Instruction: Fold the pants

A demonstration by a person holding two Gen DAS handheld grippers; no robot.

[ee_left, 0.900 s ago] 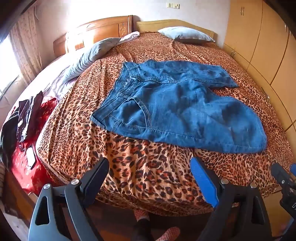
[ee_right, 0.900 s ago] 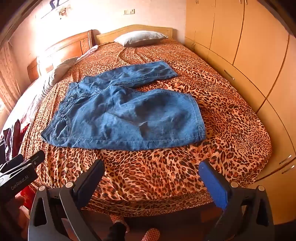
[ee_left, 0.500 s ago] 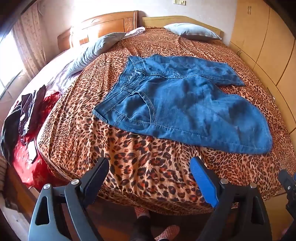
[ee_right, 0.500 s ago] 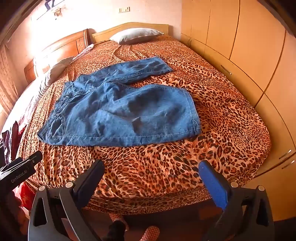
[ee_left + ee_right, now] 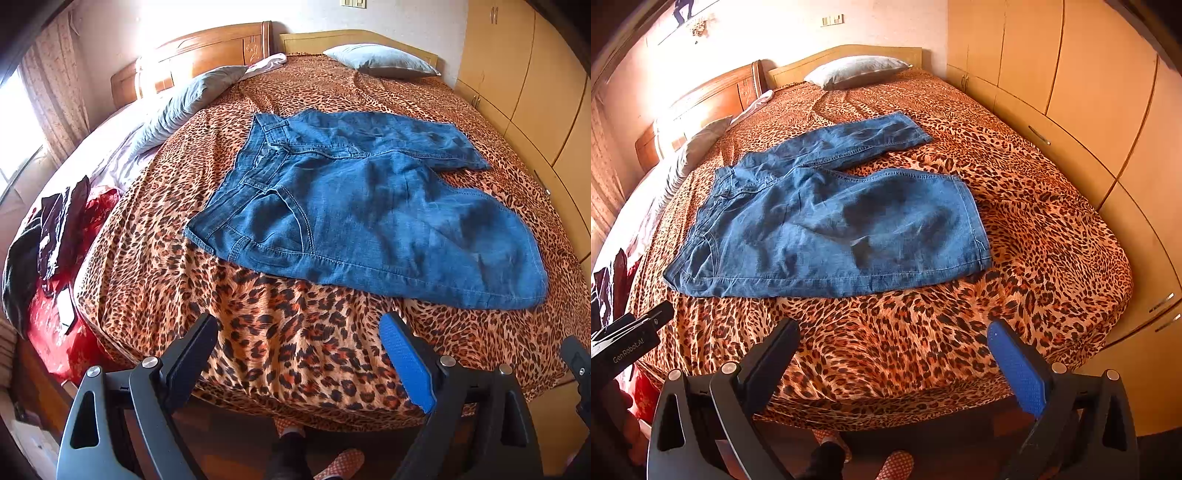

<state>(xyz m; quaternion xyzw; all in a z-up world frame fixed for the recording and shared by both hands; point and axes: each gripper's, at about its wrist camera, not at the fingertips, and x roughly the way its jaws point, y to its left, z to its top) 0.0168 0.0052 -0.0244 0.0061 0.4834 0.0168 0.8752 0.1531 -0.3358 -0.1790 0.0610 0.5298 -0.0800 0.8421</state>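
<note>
Blue denim pants (image 5: 362, 206) (image 5: 831, 229) lie spread flat on a leopard-print bed (image 5: 280, 332) (image 5: 1034, 221), waistband to the left, both legs running right and slightly apart. My left gripper (image 5: 299, 325) hangs open over the bed's near edge, short of the waistband and pocket. My right gripper (image 5: 894, 328) is open too, above the near edge and short of the nearer leg's hem. Nothing sits between either pair of fingers. The left gripper's body (image 5: 624, 343) shows at the right wrist view's left edge.
Wardrobe doors (image 5: 1108, 110) line the bed's right side. Pillows (image 5: 380, 61) and a grey quilt (image 5: 184, 103) lie by the wooden headboard (image 5: 199, 55). Dark clothes on red fabric (image 5: 55, 258) sit at the left. The person's feet in dotted slippers (image 5: 343, 461) stand on the floor below.
Both grippers have moved forward toward the bed, so the pants sit lower and larger in both views. Both stay open and the pants have not shifted.
</note>
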